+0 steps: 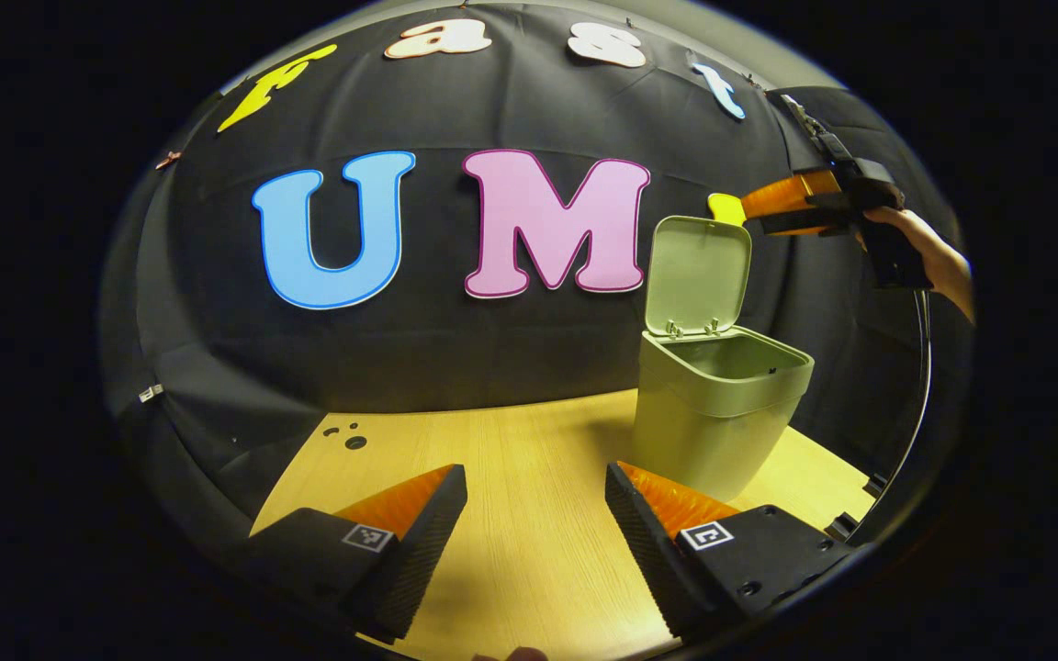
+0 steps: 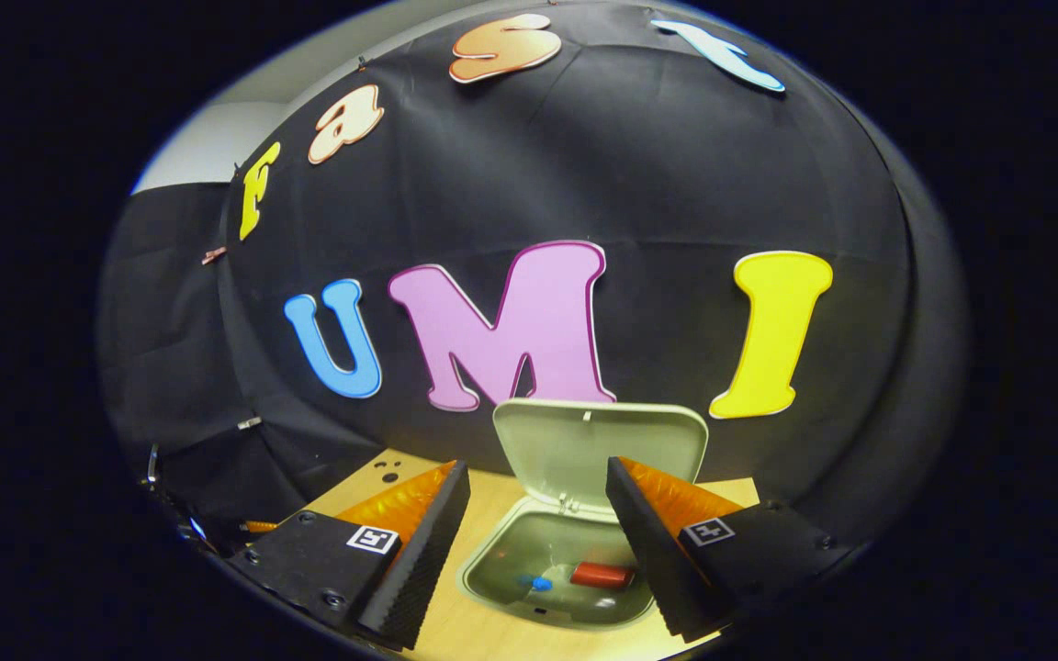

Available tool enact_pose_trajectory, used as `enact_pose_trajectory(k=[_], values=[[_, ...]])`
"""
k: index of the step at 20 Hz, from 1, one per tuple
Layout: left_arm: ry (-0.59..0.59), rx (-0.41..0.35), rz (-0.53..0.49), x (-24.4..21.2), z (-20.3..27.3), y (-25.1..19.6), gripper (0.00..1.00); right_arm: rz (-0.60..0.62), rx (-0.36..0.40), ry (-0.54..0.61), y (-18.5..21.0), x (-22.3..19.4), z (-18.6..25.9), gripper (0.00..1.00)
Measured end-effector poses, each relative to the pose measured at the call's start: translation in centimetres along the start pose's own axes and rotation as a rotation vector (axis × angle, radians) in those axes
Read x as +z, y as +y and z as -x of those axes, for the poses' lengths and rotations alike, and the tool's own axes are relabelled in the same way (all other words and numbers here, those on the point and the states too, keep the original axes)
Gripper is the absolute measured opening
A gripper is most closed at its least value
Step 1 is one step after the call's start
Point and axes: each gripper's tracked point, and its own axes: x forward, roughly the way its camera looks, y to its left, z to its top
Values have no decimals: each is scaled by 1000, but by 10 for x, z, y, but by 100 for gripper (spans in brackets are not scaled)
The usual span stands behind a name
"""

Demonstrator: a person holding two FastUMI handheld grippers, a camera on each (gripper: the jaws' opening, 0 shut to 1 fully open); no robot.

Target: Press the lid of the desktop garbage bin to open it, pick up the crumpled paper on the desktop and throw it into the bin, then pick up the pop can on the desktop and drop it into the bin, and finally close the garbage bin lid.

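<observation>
Bin stands on the wooden counter toward the far right in the left gripper view, close to the black cloth wall, and its lid is swung up, nearly upright on the hinge at the far rim. Down low in that view the left claw hangs over bare counter, near and a little left of the bin, fingers spread wide with nothing between them. Up at the far right, the right claw sits in the air above and to the right of the raised lid, carried by a hand; from this angle I cannot tell how its fingers stand. Over to the right gripper view: that claw looks straight down into the open bin, fingers well apart and empty, one to each side of the mouth. Inside, on the bottom, lies the red pop can on its side, and just left of it something small and blue, too small to make out. The lid stands open behind the mouth.
</observation>
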Motion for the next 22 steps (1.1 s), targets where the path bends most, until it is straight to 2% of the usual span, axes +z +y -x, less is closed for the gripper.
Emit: enact_pose_trajectory(k=[5,6,8,13,22], values=[[2,2,-3,-1,4,-3,97,-38,-55,-81,-18,25,-26,96],[4,3,0,-2,4,-3,98,-48,-66,-97,-22,28,-32,100],[6,6,6,-4,7,-3,97,-54,-92,-115,-30,31,-42,95],[15,24,15,-8,9,0,97,-66,-140,-152,-42,37,-64,96],[27,53,18,-12,9,10,97,-57,-180,-110,-60,24,-85,97]])
